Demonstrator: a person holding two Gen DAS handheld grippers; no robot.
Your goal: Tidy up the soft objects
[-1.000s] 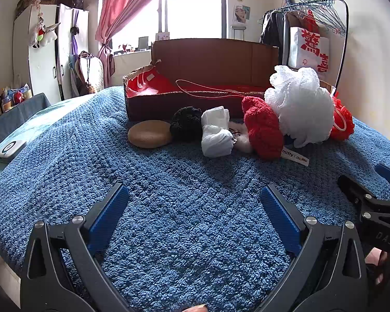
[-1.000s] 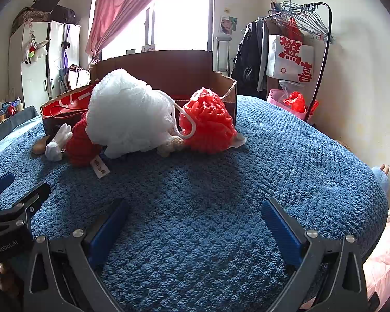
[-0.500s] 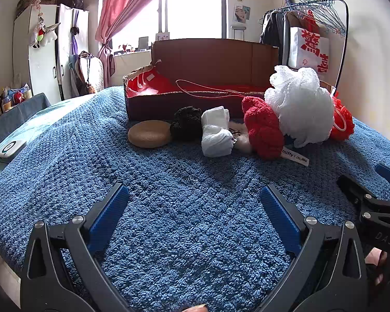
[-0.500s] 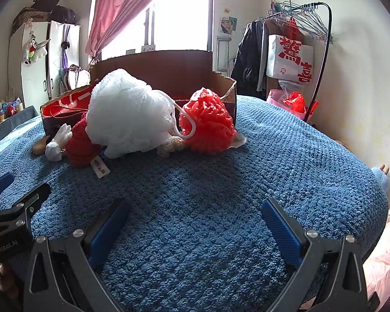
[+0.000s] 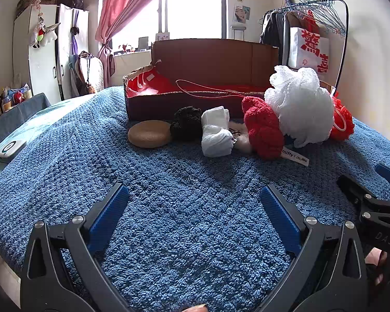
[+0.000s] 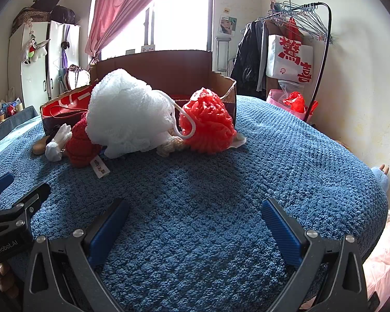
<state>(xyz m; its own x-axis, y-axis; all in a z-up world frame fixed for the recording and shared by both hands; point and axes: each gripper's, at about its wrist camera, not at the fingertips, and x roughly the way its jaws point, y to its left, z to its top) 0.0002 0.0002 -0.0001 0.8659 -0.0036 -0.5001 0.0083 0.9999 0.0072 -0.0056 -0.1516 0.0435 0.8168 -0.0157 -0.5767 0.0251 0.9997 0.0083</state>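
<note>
Two hand-held grippers rest low over a blue textured terry blanket [image 5: 184, 221] covering a bed. The left gripper [image 5: 193, 197] is released, its blue-padded fingers spread wide with nothing between them; the right gripper [image 6: 195, 213] is likewise spread and empty. In the left wrist view, a row of soft items lies toward twelve o'clock, just in front of an open brown cardboard box with a red lining [image 5: 208, 65]. From eleven to one o'clock sit a round tan sponge [image 5: 149, 137], a black fuzzy ball [image 5: 186, 122], a rolled white cloth [image 5: 217, 135], a red fluffy knitted piece [image 5: 264, 127], a white mesh bath pouf [image 5: 301, 106] leaning on it, and a red mesh bath pouf [image 6: 208, 124] touching the box corner. A small white device [image 5: 10, 150] lies at nine o'clock.
</note>
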